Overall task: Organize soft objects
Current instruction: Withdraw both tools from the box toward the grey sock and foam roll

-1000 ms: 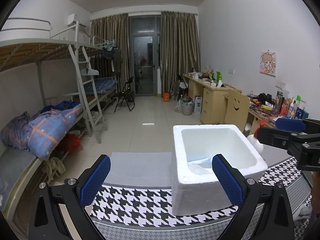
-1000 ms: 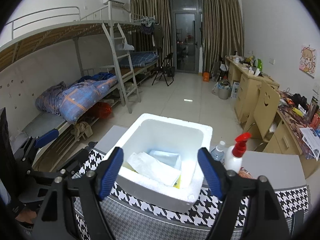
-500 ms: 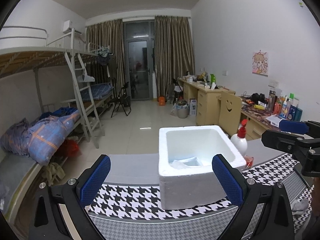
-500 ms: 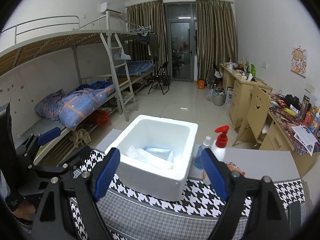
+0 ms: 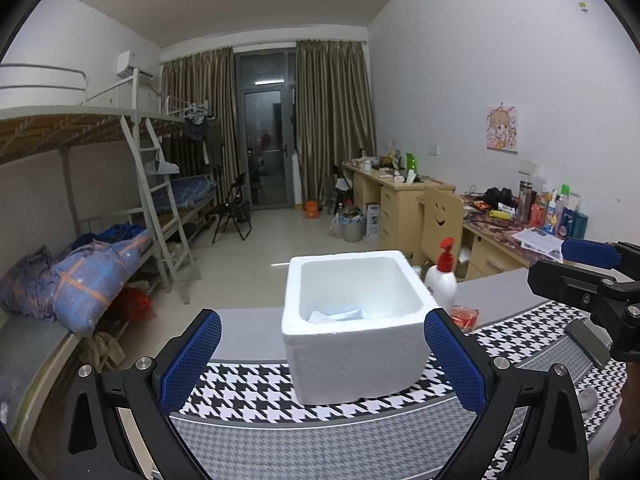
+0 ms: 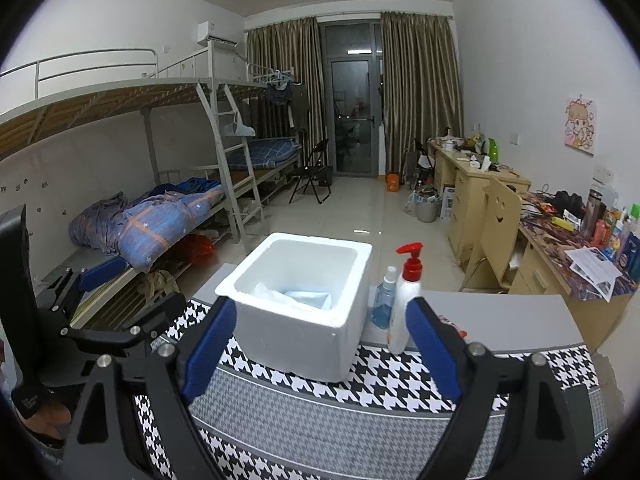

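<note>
pulled back from foam box (image 6: 300,304), soft packs inside; right gripper (image 6: 320,344) opening, empty; left gripper (image 5: 324,360) wide, empty. next: seek another soft item.

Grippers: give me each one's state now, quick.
Left gripper: open, holding nothing.
Right gripper: jaws opening, nothing between them.

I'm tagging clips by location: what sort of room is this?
Most likely a shared dormitory room: metal bunk beds with ladders along one wall, a row of cluttered study desks opposite.
</note>
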`<state>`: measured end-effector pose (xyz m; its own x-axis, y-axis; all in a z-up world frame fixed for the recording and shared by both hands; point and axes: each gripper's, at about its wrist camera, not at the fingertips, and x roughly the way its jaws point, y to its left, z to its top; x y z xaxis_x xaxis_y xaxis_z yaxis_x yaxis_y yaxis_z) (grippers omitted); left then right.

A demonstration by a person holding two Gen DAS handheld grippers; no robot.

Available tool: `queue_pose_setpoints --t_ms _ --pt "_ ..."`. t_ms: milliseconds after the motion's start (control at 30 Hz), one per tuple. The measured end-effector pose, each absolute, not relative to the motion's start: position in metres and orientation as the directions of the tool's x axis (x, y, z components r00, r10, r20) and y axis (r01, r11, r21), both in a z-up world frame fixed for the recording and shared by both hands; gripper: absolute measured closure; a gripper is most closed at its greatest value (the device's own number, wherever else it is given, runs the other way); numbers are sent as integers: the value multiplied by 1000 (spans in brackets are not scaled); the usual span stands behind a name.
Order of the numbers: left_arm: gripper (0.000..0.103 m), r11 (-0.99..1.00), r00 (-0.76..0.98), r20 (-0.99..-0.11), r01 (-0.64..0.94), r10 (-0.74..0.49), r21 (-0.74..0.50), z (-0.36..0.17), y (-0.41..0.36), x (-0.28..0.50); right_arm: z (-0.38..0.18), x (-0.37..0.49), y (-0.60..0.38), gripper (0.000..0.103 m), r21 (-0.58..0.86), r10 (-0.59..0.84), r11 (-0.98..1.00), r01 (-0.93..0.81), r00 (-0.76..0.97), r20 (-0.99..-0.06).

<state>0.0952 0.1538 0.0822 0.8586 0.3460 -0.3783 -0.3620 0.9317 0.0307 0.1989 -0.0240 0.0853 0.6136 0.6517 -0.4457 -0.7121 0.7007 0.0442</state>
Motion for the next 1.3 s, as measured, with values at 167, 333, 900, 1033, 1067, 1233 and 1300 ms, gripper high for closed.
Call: queue_pose_setpoints --t_ms 167,333,900,1033,1067,1233,1300 --pt "1 934 867 -364 -357 342 27 87 143 86 86 190 -37 13 45 653 704 -709 621 -434" --pt "1 937 871 -363 -348 331 22 85 132 79 83 184 -48 13 39 644 712 -701 630 -434" --pt "1 956 896 -346 -294 279 10 81 100 66 79 162 -83 12 39 622 745 -666 673 -399" --pt "1 957 897 -345 -291 276 9 79 98 64 76 159 -91 12 49 626 745 -665 672 -396" --pt "1 957 897 -346 -288 274 10 78 96 64 75 158 -93 12 49 625 747 -663 675 -394" --pt "1 964 904 -344 -267 255 13 72 86 64 70 158 -100 12 62 621 753 -655 677 -396" --pt "1 965 908 -335 -263 253 18 71 83 62 68 158 -104 12 70 616 759 -647 680 -398"
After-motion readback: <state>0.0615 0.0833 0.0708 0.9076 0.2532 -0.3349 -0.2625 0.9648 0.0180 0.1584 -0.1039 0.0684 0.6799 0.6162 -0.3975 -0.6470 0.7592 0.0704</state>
